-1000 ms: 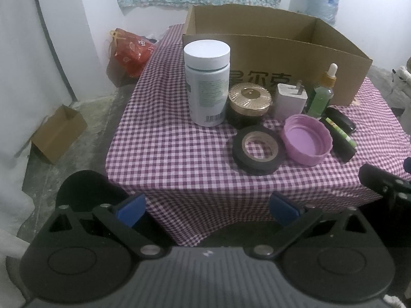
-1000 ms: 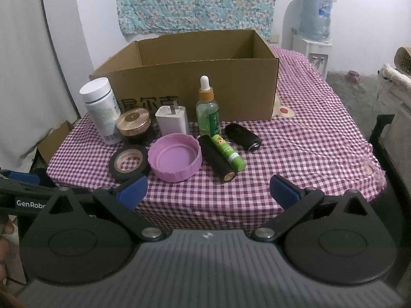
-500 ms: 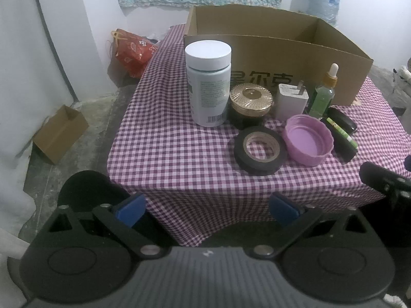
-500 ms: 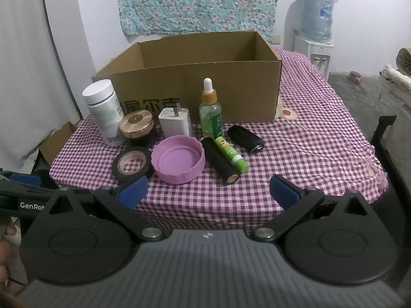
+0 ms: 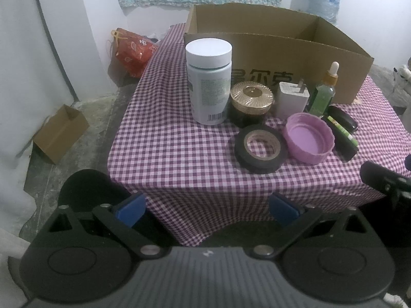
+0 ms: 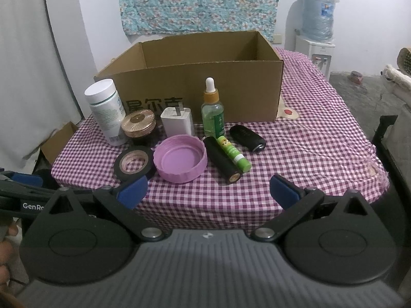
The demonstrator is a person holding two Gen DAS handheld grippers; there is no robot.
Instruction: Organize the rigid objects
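Observation:
An open cardboard box (image 6: 195, 87) (image 5: 295, 59) stands at the back of a checkered table (image 6: 308, 148). In front of it stand a white bottle (image 5: 208, 82) (image 6: 105, 110), a gold-lidded jar (image 5: 251, 100) (image 6: 138, 124), a white charger (image 5: 292, 100) (image 6: 177, 121) and a green dropper bottle (image 6: 212, 110) (image 5: 324, 92). Nearer lie a black tape roll (image 5: 260, 148) (image 6: 133, 159), a pink lid (image 5: 309, 138) (image 6: 180, 161), a black cylinder (image 6: 226, 163), a green stick (image 6: 233, 152) and a black key fob (image 6: 247, 138). My left gripper (image 5: 206, 209) and right gripper (image 6: 208, 191) are open and empty, before the table's front edge.
A small cardboard box (image 5: 60, 133) lies on the floor at the left, with a red bag (image 5: 133, 51) by the wall. A water dispenser (image 6: 317, 25) stands at the back right. A floral cloth (image 6: 203, 2) hangs on the wall.
Both grippers have moved slightly toward the table and a little higher; the objects appear a bit lower in view. Nothing was taken hold of.

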